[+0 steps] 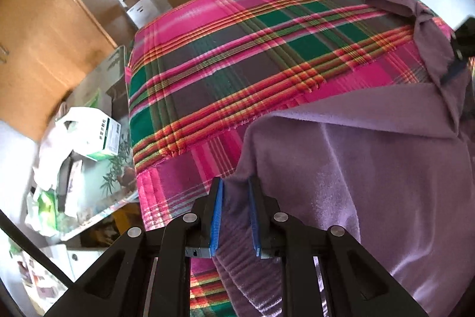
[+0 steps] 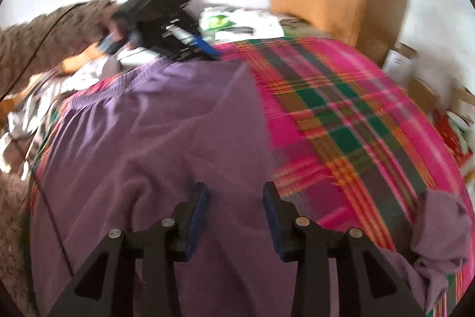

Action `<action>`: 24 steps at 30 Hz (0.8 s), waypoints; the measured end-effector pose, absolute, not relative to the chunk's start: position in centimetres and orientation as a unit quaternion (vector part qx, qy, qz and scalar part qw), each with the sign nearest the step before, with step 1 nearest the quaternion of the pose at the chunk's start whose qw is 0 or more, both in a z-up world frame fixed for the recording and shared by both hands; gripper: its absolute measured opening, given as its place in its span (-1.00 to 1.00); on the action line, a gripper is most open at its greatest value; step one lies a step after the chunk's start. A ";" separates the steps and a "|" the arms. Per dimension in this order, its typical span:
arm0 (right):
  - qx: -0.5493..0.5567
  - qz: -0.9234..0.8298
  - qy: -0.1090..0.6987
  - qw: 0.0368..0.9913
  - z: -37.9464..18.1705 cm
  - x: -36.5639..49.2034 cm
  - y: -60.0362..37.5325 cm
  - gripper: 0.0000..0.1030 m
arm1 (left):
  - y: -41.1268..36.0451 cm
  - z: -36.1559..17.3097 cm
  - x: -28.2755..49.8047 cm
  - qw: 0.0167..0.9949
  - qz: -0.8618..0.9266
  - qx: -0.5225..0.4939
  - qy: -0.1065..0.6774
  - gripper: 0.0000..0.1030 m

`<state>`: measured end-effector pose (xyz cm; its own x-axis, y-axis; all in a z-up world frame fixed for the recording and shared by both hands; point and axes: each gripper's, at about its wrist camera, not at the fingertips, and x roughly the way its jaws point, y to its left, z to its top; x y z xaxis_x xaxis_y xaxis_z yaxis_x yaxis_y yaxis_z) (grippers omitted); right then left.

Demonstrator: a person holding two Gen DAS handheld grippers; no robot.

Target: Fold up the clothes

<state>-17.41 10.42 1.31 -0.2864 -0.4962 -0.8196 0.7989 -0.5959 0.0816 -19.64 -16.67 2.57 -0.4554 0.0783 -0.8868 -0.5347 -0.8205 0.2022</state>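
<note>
Left gripper point(image 1: 236, 213), black with blue ribbed pads, has its jaws narrowed on an edge of the soft purple fleece garment point(image 1: 371, 168); cloth runs between the pads, so it seems pinched, though a slim gap shows. In this left wrist view the garment spreads right of the claw over the pink, green and grey plaid blanket point(image 1: 237, 49), its far sleeve bunched at the upper right.

From the right wrist view, the right gripper point(image 2: 236, 216) hangs with jaws wide apart just above the purple fleece garment point(image 2: 163, 138), holding nothing. The left gripper point(image 2: 204, 45) sits at the garment's far edge. The cloth's long axis runs between the two claws, so any fold likely turns on drawing that far edge toward the right one.
</note>
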 end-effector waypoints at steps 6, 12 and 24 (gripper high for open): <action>0.452 -0.774 0.206 0.392 0.3 -17.6 9.1 -0.39 | -17.4 2.6 -19.8 0.188 0.823 -0.496 0.203 -0.64; 0.443 -0.800 0.176 0.364 1.3 -18.9 10.8 -0.88 | -17.3 2.5 -19.8 0.194 0.822 -0.491 0.214 -0.78; 0.458 -0.859 0.091 0.210 0.9 -24.3 13.9 -0.90 | -18.3 3.8 -20.3 0.146 0.854 -0.446 0.224 -0.93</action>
<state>-24.34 13.90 0.93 -0.4915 -0.2774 -0.8255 0.4439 -0.8953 0.0366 -20.27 -18.29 3.84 -0.5594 0.0504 -0.8274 -0.4495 -0.8571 0.2517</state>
